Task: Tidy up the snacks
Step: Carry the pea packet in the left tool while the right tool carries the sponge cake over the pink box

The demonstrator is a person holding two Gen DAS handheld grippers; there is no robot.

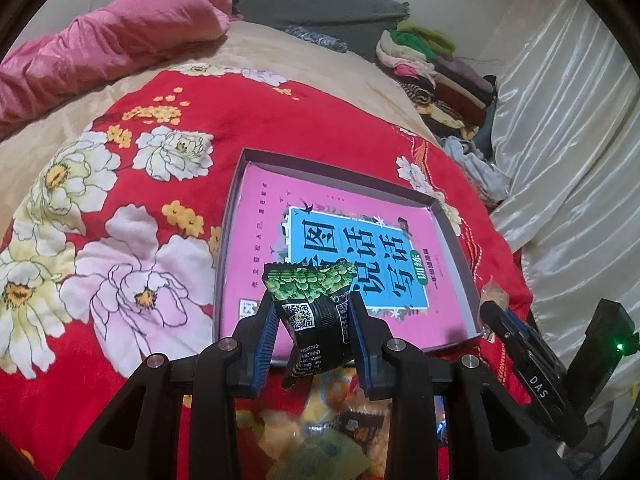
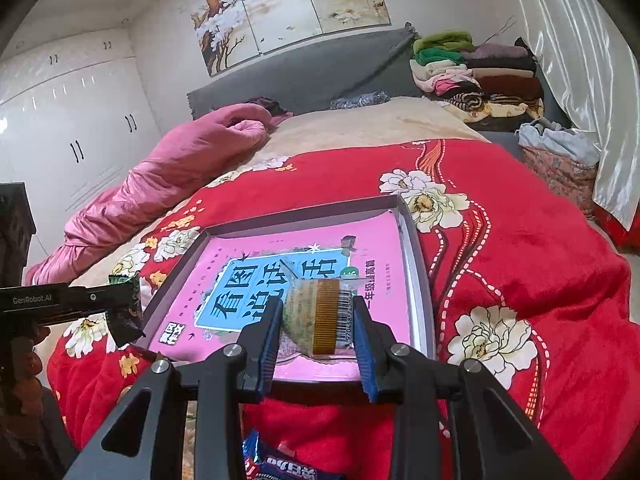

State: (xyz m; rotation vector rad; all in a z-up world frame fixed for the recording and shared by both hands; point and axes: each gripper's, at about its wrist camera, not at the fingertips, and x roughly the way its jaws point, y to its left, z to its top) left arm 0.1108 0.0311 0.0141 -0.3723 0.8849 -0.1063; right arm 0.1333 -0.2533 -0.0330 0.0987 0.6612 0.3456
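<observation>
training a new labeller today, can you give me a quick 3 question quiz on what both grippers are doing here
1. True or false: the left gripper is shut on a green and black snack packet.
2. What lies inside the shallow box on the red blanket? A) a pink book B) a plate C) a towel
3. Fill in: the right gripper holds a clear-wrapped snack above the ____.

Key: 1 true; 2 A, the pink book; 3 box.
</observation>
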